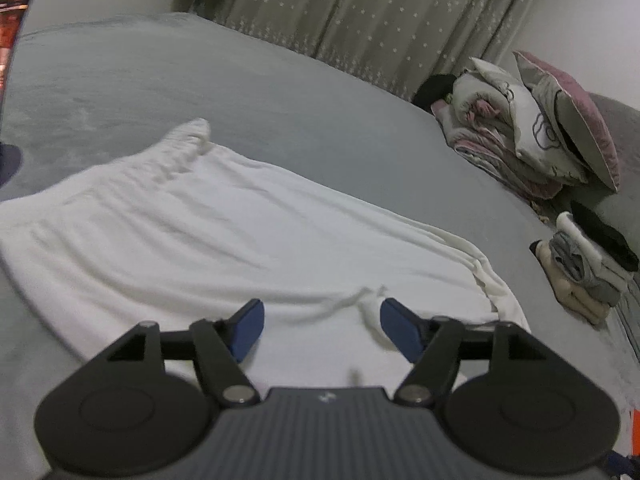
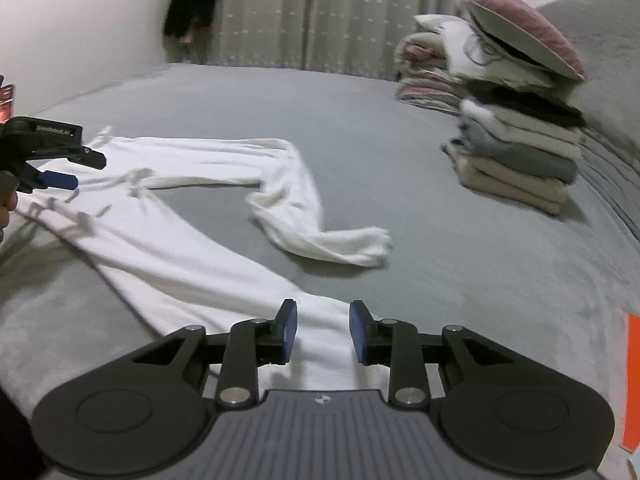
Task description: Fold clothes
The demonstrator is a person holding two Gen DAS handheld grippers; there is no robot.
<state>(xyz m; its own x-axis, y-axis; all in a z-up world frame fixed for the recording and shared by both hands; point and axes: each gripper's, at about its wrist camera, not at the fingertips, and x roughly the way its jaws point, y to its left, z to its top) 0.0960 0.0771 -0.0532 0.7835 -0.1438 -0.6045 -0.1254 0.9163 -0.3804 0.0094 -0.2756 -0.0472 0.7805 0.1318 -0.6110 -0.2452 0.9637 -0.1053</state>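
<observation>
White trousers [image 2: 168, 216] lie spread across a grey bed [image 2: 360, 120], waistband end at the left, one leg running toward the camera, the other bent back on itself mid-bed. At the far left the left gripper [image 1: 322, 330] hangs over the waist end, its blue pads wide apart with a drawstring and loose cloth lying between them, nothing clamped. Lower centre, the right gripper [image 2: 322, 330] stands over the near leg's end, jaws parted a little, pads apart from the cloth. Bare bedcover stretches beyond the garment to the curtain [image 2: 320, 12]. At the right edge a stack of folded clothes [image 2: 516, 160] sits just before piled bedding [image 2: 460, 52].
</observation>
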